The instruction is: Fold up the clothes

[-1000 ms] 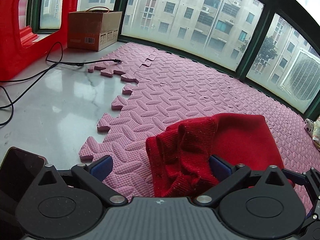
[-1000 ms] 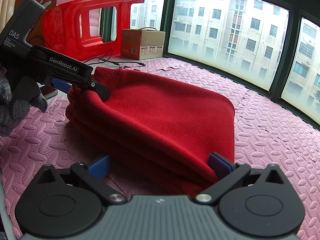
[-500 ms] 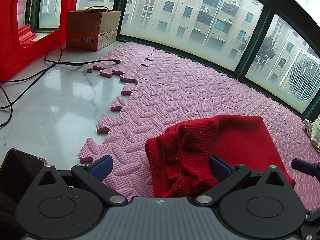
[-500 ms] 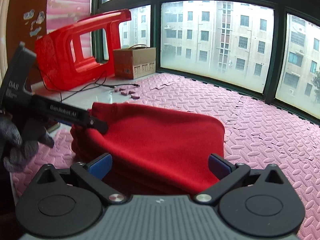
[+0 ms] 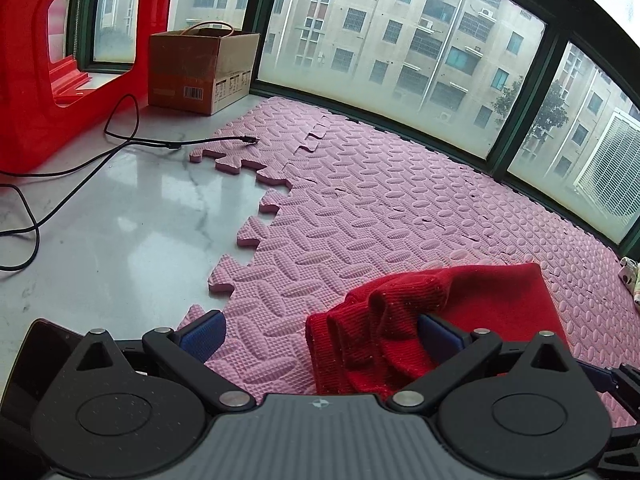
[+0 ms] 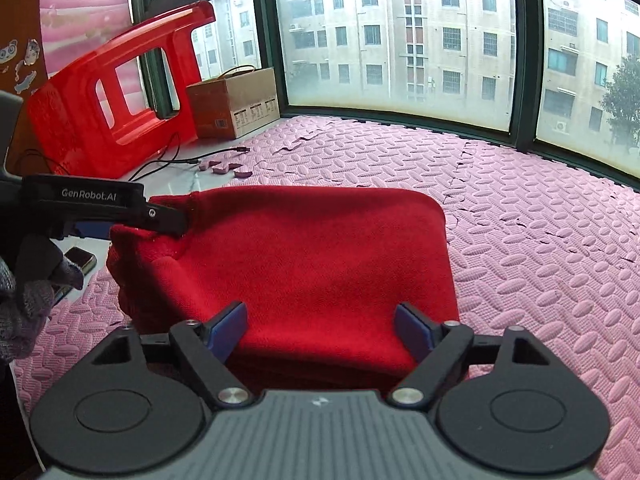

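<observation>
Red sweater (image 6: 320,264) folded on pink foam mat (image 6: 540,240), left tool (image 5: 320,336) spread wide at its edge, right tool (image 6: 320,328) spread apart over it

Sweater (image 6: 320,264) lies on mat (image 6: 540,248) — box (image 6: 236,104) behind, stool (image 6: 100,112) left.

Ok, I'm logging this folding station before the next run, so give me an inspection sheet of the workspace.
Surface: pink foam mat over part of a white marble top.
Job's things: folded red sweater lying on the mat.
Clutter: cardboard box, red plastic stool on its side, phone.
Grippers: left gripper open at the sweater's bunched end; right gripper open over its near edge.
Cables: black cable across the marble.
Surroundings: windows facing apartment blocks.
</observation>
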Demonstrator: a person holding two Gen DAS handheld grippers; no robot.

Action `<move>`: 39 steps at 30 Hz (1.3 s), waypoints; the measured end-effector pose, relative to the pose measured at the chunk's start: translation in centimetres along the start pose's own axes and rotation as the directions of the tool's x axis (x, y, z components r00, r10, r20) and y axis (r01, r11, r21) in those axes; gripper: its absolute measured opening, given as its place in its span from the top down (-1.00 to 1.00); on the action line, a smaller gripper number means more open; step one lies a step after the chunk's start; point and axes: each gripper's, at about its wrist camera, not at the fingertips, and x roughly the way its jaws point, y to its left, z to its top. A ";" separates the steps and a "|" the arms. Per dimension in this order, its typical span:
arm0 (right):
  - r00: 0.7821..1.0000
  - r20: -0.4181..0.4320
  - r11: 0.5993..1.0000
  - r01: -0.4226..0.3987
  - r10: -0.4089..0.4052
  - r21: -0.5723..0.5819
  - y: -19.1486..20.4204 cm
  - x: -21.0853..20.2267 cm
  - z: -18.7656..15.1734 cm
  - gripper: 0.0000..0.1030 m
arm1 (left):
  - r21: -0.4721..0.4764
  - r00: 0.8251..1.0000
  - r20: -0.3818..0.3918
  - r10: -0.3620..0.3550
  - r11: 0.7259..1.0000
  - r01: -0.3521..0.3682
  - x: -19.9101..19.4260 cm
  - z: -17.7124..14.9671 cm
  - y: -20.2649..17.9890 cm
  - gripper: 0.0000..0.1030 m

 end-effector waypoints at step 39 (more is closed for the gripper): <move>0.996 -0.014 0.996 -0.084 0.084 -0.017 -2.6 3.0 7.5 -0.30 | -0.001 0.999 -0.038 -0.016 1.000 0.016 2.6 1.9 0.3 -1.00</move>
